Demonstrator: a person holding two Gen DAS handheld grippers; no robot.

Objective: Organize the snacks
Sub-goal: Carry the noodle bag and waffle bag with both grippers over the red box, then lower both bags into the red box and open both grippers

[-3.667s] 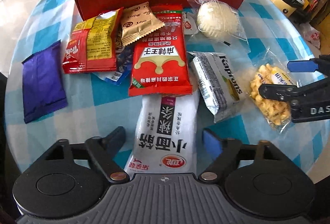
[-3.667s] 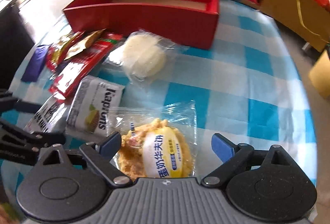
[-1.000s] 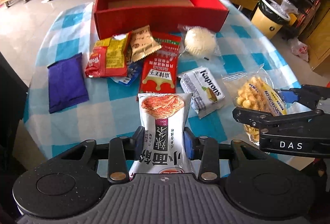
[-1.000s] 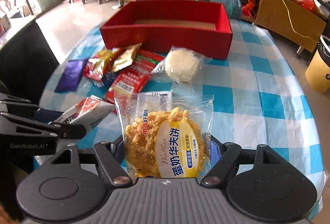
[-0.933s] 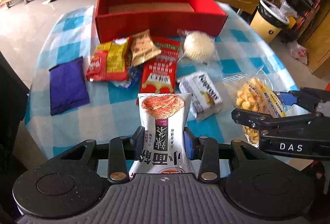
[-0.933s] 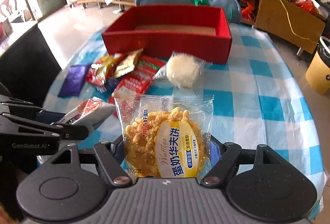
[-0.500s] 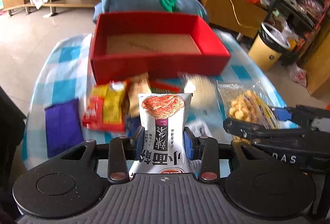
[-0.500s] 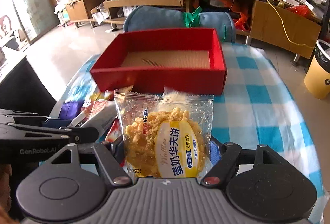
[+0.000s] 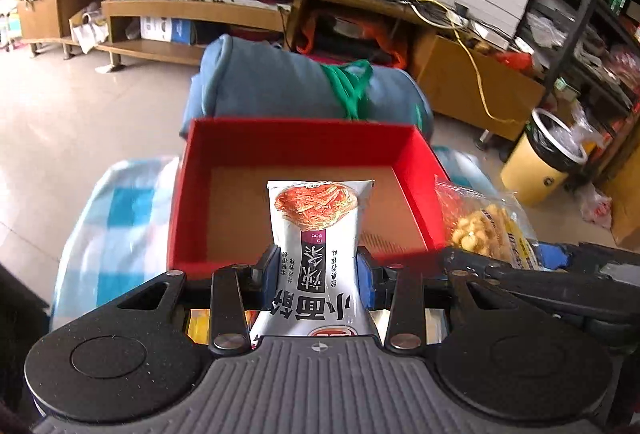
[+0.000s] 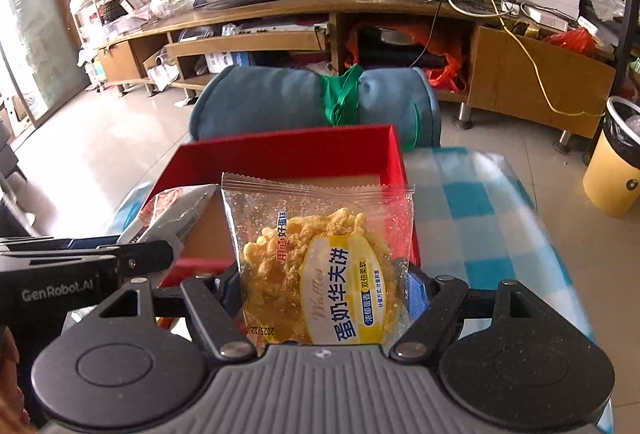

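You had a table (image 9: 120,210) under a blue-and-white checked cloth (image 10: 472,218). A red box (image 9: 416,170) sat directly on it, open-topped, with a bare brown floor inside. Just behind the box's far wall lay a rolled blue cushion (image 9: 264,82) tied with green cord; whether it touched the table you couldn't tell.

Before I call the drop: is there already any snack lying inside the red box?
No, the red box shows only bare brown floor; the white noodle-snack packet is clamped in the left gripper.
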